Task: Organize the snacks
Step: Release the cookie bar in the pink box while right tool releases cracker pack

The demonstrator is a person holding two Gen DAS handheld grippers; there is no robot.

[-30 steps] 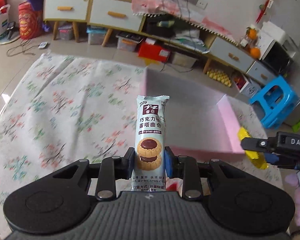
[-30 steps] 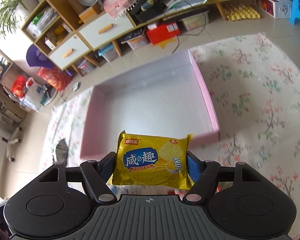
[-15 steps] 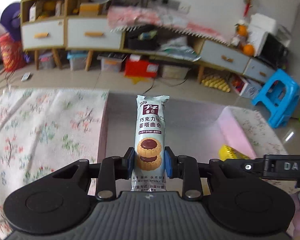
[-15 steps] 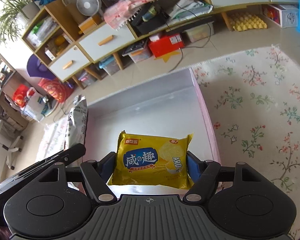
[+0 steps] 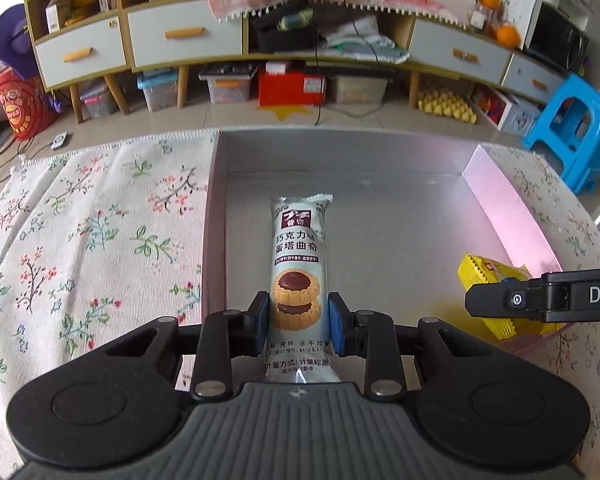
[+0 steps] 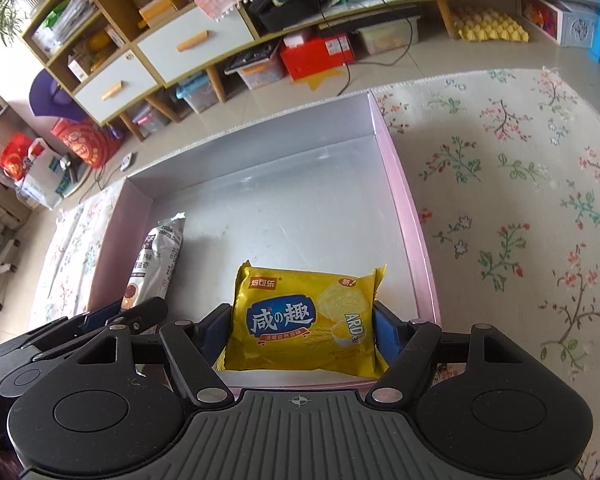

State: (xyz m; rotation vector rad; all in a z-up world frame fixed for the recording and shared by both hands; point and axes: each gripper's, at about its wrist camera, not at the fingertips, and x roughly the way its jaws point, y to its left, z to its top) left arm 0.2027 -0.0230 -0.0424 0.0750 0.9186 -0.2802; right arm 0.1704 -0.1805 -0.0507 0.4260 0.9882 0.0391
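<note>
My left gripper [image 5: 299, 322] is shut on a long pale-blue tart cookie pack [image 5: 299, 264], held over the left part of the pink box [image 5: 500, 200] with a grey inside. My right gripper [image 6: 303, 330] is shut on a yellow cracker pack [image 6: 306, 320], held over the near right part of the same box [image 6: 404, 200]. The cracker pack [image 5: 486, 276] and the right gripper show at the right of the left wrist view. The cookie pack [image 6: 156, 260] and the left gripper show at the left of the right wrist view.
The box lies on a floral cloth [image 5: 100, 240] on a table. Beyond the far edge are the floor, a low cabinet with drawers [image 5: 180, 40], storage bins, a red box [image 5: 292, 88] and a blue stool [image 5: 576, 128].
Both grippers have moved forward and down over the box with their packs still held. The left gripper swung from the cloth to over the box's left part.
</note>
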